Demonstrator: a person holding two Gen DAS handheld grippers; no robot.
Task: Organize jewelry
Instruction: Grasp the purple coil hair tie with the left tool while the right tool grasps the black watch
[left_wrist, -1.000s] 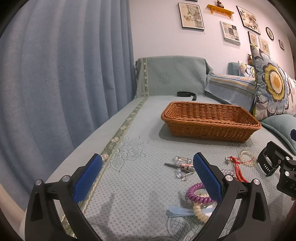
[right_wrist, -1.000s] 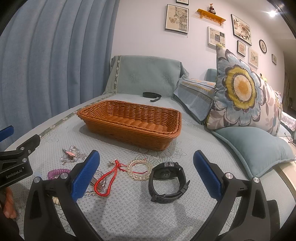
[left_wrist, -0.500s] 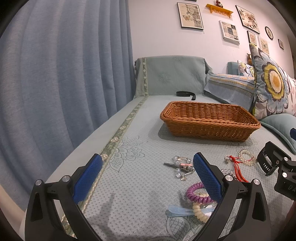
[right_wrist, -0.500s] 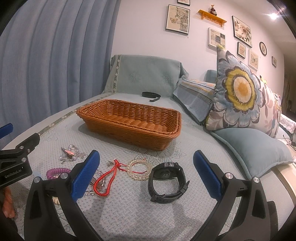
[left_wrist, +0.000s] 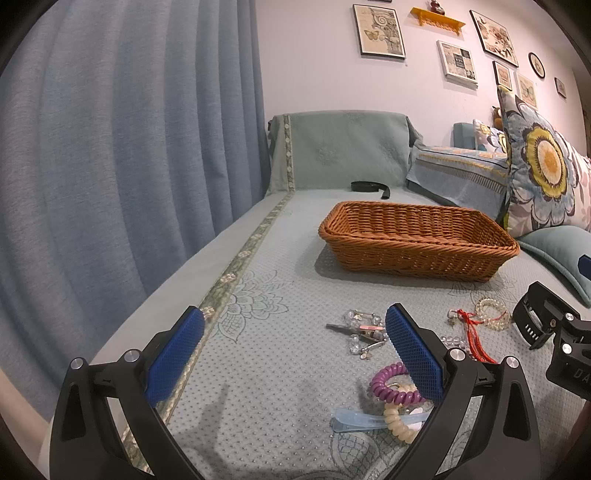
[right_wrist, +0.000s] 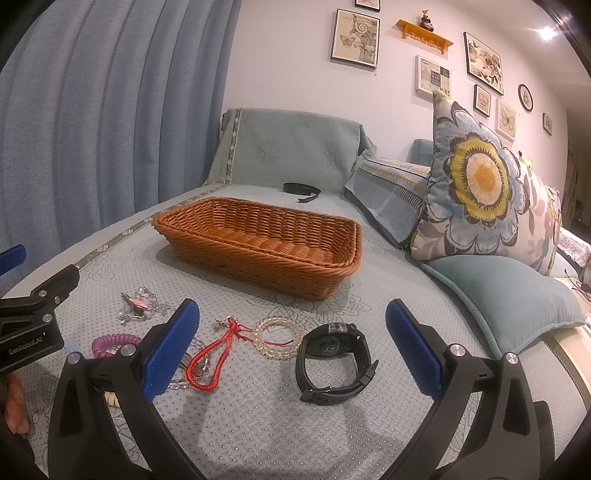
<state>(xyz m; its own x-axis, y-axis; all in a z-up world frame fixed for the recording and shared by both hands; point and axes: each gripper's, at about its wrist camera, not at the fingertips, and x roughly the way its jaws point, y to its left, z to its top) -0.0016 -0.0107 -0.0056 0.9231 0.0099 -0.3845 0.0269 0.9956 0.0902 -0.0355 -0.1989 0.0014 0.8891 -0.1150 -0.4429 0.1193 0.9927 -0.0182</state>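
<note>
An empty brown wicker basket (right_wrist: 258, 243) stands on the teal sofa seat, also in the left wrist view (left_wrist: 417, 240). In front of it lie a black watch (right_wrist: 334, 356), a pale bead bracelet (right_wrist: 275, 338), a red cord bracelet (right_wrist: 210, 356), a purple coil hair tie (left_wrist: 391, 384), a cream coil tie (left_wrist: 397, 421), a clear blue hair clip (left_wrist: 354, 424) and crystal hairpins (left_wrist: 360, 330). My right gripper (right_wrist: 291, 352) is open, low over the watch and bracelets. My left gripper (left_wrist: 293, 354) is open and empty, left of the hair ties.
A blue curtain (left_wrist: 129, 147) hangs along the seat's left edge. A floral cushion (right_wrist: 484, 184) and a teal cushion (right_wrist: 502, 295) lie at the right. A black strap (right_wrist: 301, 190) lies behind the basket.
Both views have shifted only slightly; the items lie as before and both grippers stay open.
</note>
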